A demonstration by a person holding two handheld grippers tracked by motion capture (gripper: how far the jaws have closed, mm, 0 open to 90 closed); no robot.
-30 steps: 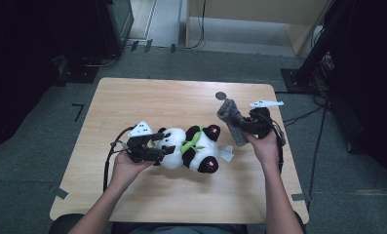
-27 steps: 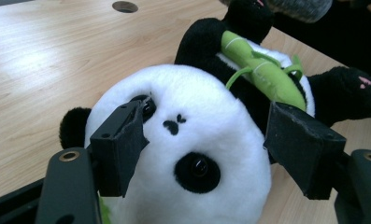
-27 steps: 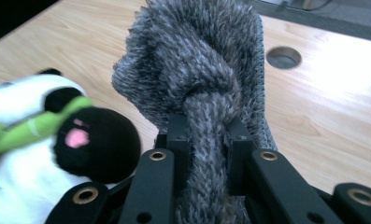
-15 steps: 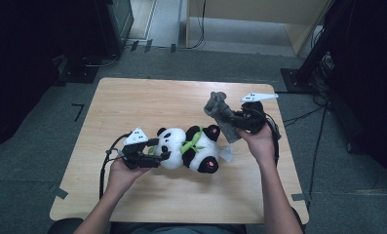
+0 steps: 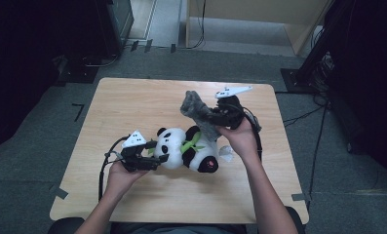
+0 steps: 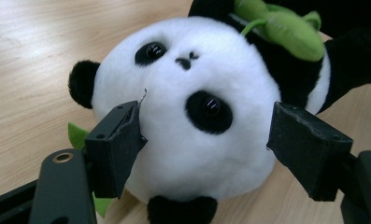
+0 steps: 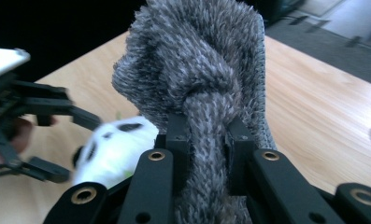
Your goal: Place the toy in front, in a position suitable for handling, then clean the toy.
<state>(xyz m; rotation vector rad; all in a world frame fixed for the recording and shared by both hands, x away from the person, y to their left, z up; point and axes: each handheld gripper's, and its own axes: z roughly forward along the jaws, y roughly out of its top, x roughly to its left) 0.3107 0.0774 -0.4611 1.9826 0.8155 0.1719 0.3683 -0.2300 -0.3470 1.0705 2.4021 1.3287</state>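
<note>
Carpet [image 5: 30, 146] in dull grey covers the floor around a pale wooden desk [image 5: 132, 102] with rounded corners; dark equipment and cables sit at the room's edges, and strips of tape mark the carpet near the desk's corners. On the desk, near the middle, lies a plush panda [image 5: 188, 148], on its back with its head toward the left: white round head, black ears and eye patches, black limbs, and a green leaf-like piece across its chest. The left claw [image 5: 158, 157] sits at the panda's head; in the left gripper view its jaws have just been opening and stand either side of the head [image 6: 188, 121], one pad against the fur and the other just clear, so it is not clamped. Above the panda's far end, the right claw [image 5: 208, 117] is closed tight on a fuzzy grey cloth [image 5: 197, 109]; in the right gripper view that cloth [image 7: 202, 79] is knotted, shaggy in texture, and pinched between the two black pads, held up off the desk.
</note>
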